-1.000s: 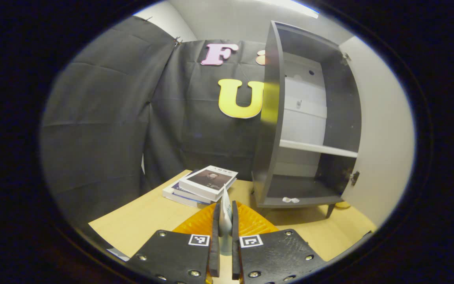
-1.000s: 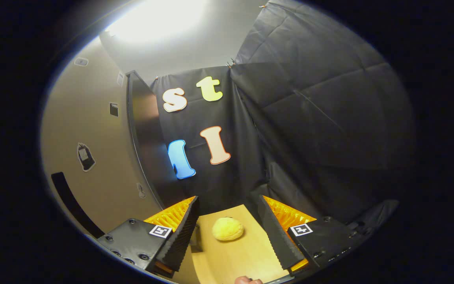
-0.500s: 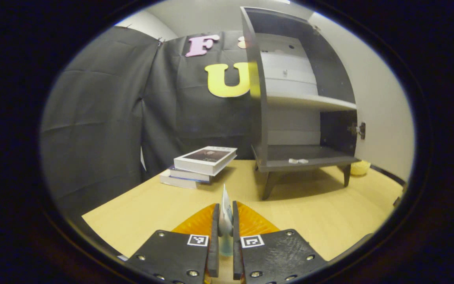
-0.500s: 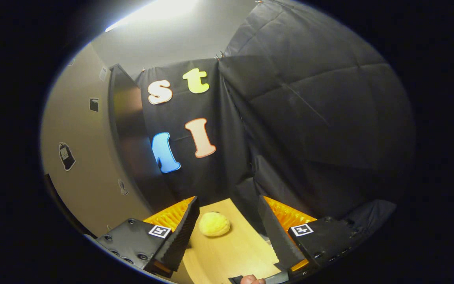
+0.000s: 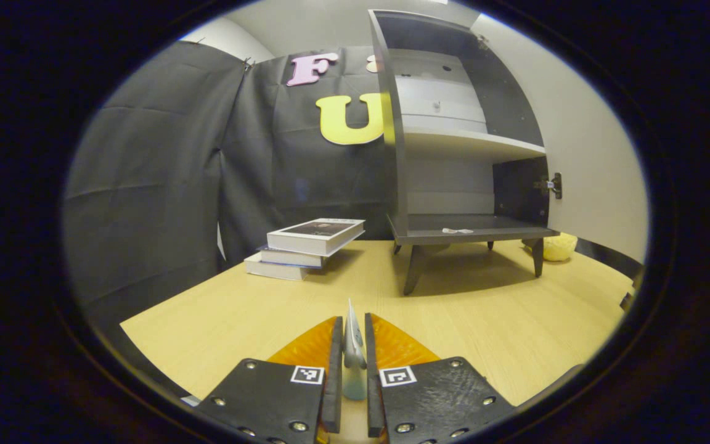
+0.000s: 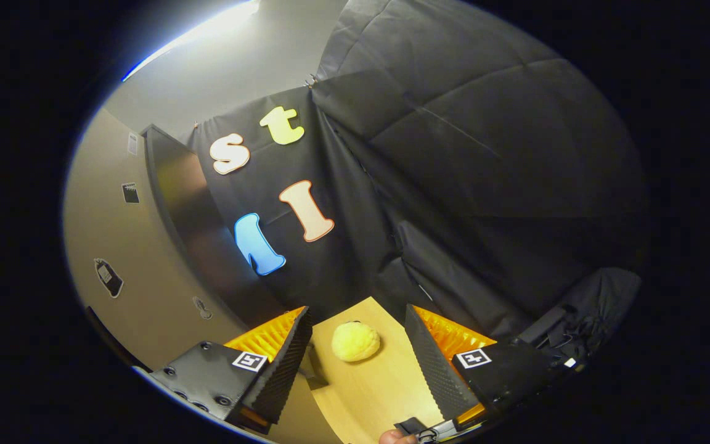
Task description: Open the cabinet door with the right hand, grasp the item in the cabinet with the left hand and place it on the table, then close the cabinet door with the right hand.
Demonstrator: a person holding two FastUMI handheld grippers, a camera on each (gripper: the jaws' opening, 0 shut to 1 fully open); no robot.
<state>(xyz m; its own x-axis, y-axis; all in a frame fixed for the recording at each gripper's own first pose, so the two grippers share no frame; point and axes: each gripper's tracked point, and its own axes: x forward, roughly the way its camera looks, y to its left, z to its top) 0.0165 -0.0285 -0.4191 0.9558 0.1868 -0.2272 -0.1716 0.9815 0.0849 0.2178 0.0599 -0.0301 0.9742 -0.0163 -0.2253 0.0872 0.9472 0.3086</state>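
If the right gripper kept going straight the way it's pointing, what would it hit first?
Probably the yellow fluffy ball on the table, which lies ahead between the open jaws of the right gripper. Depth is unclear; if it passes above, the black cloth wall comes next.

the left gripper (image 5: 350, 370) pinches a thin pale tube-like item (image 5: 352, 345) low over the light wooden table (image 5: 484, 320). farther off, the dark grey open cabinet (image 5: 453, 154) stands right of two stacked books (image 5: 306, 246); a yellow fuzzy ball (image 5: 558, 246) lies far right.
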